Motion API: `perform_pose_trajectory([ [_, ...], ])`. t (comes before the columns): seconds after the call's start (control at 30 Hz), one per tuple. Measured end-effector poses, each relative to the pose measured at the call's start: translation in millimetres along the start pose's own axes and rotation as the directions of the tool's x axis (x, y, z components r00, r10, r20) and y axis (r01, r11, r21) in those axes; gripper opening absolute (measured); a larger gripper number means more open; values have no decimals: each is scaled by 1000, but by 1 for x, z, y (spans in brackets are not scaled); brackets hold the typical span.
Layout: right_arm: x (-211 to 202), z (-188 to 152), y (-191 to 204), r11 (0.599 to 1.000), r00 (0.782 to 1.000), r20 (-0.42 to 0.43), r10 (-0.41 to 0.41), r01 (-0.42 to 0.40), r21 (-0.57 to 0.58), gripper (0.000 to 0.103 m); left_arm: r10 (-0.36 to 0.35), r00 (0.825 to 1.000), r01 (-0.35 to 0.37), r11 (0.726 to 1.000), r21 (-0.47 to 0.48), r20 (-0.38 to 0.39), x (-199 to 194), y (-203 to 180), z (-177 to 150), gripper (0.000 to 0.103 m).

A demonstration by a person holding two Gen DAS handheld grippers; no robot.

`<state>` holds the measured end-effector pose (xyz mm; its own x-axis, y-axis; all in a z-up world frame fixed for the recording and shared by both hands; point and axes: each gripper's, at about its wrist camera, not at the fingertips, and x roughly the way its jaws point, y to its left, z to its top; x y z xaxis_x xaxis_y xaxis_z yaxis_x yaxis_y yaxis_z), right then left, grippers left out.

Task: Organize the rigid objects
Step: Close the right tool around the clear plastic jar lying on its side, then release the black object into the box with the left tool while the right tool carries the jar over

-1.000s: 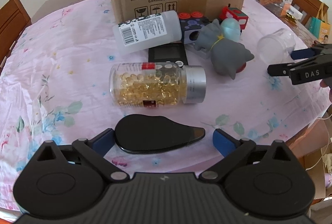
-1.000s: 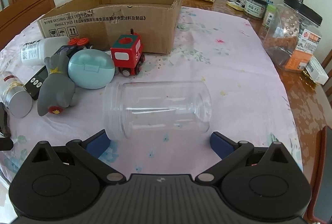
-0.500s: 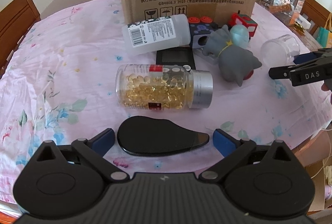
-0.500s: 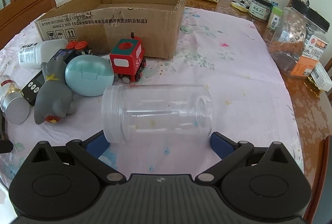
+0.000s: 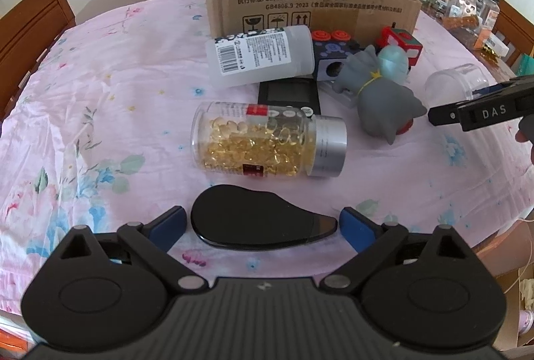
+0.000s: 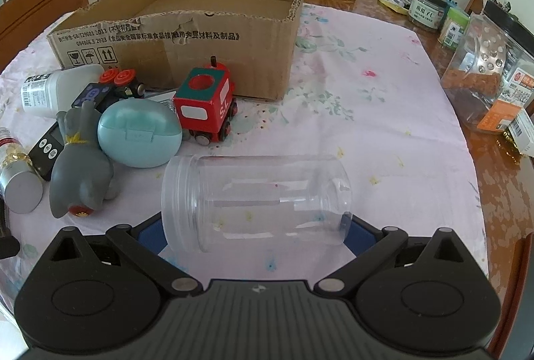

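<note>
At top centre of both frames sits the cardboard box (image 6: 187, 22). Low in the right wrist frame, the right gripper (image 6: 255, 234) gapes around the toppled clear jar (image 6: 255, 203). Lower centre left, the left gripper (image 5: 262, 226) gapes around the black scraper (image 5: 257, 224).

The tablecloth (image 5: 110, 99) is pale pink with a print of blue and pink flowers and green leaves. The cardboard box (image 6: 187, 36) is plain brown with black printed text and symbols. The toy train (image 6: 203, 103) is red with a teal top and white patches. The egg-shaped case (image 6: 140, 133) is light teal. The animal figure (image 6: 80, 173) is grey with a yellow star at its neck. The capsule bottle (image 5: 263, 139) is clear, full of golden capsules, with a silver cap and a red label. The white bottle (image 5: 260, 54) carries a black barcode. The flat teardrop object (image 5: 257, 223) is glossy black. The empty jar (image 6: 257, 203) is colourless. Both grippers' fingers (image 5: 167, 223) are blue-padded on black bodies.
</note>
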<state>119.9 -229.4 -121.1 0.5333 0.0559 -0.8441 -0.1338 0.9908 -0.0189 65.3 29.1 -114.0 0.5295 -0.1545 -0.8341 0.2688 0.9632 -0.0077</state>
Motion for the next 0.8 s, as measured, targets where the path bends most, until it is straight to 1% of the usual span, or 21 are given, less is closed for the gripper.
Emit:
perform_pose_trajectory([
  [0.23,-1,1,4,1000,1000,-13,-13,13,-17,103,-20,1000,20,999,38,2,-1,1,-1,97],
  [0.43,-4,4,3,1000,1000,-1,-10,10,-17,103,-49,999,49,995,82,-1,-2,5,-1,97],
  [0.5,-5,5,3,1000,1000,7,-11,11,-13,103,-48,999,48,995,86,-1,-2,5,-1,96],
  [0.57,-7,6,4,1000,1000,16,-13,13,-10,103,-49,999,48,995,86,2,-3,5,0,90],
  [0.63,-9,8,5,1000,1000,25,-11,11,-10,103,-51,999,51,995,89,-1,-4,5,0,90],
  [0.7,-11,10,6,1000,1000,28,-11,11,-9,100,-52,999,52,995,91,-4,-4,5,1,90],
  [0.73,-11,11,6,1000,1000,26,-14,15,-11,96,-52,999,53,994,92,-7,-4,5,1,90],
  [0.8,-11,13,7,1000,1000,21,-20,20,-9,95,-51,999,52,994,91,-18,-4,6,3,90],
])
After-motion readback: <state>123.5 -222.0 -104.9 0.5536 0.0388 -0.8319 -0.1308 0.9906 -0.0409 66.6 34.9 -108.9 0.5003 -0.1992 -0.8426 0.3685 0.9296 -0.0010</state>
